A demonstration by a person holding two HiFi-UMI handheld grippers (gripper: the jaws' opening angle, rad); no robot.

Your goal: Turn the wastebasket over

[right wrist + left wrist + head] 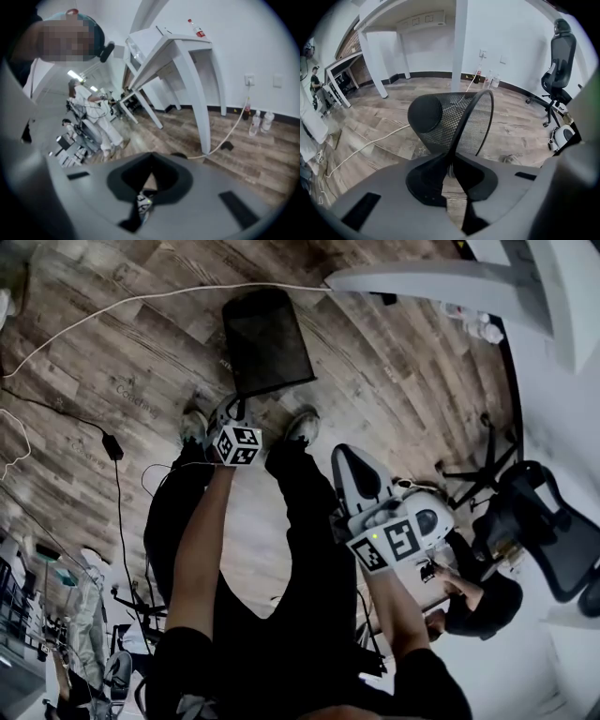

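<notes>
The black mesh wastebasket (267, 338) is on the wooden floor just ahead of the person's shoes. In the left gripper view the wastebasket (454, 122) is tipped, its solid bottom turned toward the left and its open mouth toward the camera. My left gripper (451, 166) is shut on the near part of its wire rim. In the head view, the left gripper (239, 409) reaches down to the basket's near edge. My right gripper (352, 465) hangs apart, to the right of the person's legs. Seen in its own view, the right gripper (145, 197) has its jaws together with nothing in them.
A white desk (168, 47) stands beyond the basket, one leg (460, 42) right behind it. A light cable (141, 301) runs across the floor. An office chair (558, 61) stands at the right, bottles (490, 82) by the wall. A person in white (89, 112) stands further off.
</notes>
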